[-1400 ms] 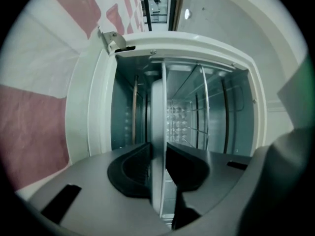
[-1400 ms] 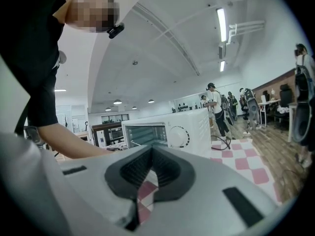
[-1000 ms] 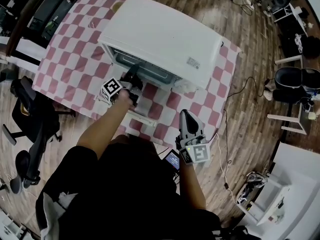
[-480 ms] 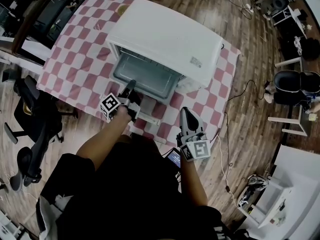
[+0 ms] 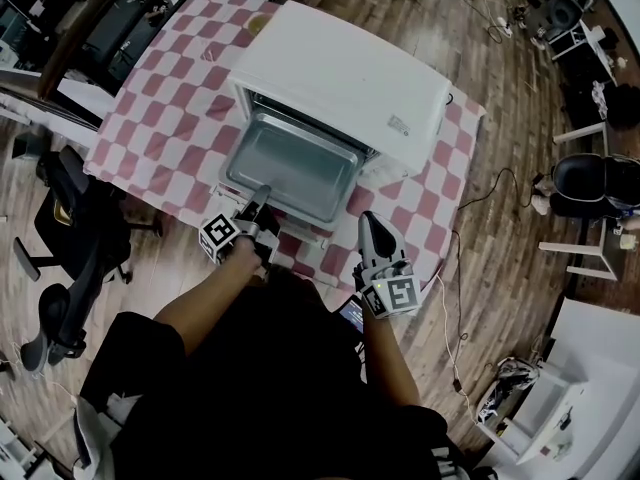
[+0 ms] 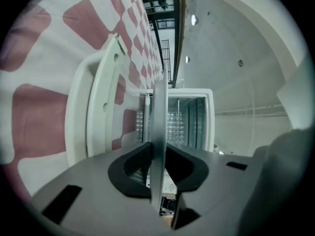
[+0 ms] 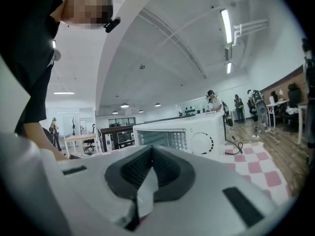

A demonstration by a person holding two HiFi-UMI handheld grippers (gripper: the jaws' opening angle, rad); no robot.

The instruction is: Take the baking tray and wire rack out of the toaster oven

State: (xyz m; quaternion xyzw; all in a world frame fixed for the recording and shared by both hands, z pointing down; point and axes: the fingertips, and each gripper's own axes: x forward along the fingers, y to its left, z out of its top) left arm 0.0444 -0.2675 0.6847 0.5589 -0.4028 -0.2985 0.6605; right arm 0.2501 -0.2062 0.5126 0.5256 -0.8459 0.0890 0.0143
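The tray (image 5: 290,163) is found mostly out of the oven (image 5: 350,68), above the lowered door (image 5: 296,232). Its near rim is clamped edge-on in the left gripper (image 5: 261,194). The right gripper (image 5: 368,230) is held apart, jaws together and empty. The tray is judged thin, stiff, light and slick. Held at one rim, tipping is to be expected, so a second hold is advised. Open cloth (image 5: 165,118) is noted at left for setting down. The rack cannot be made out.
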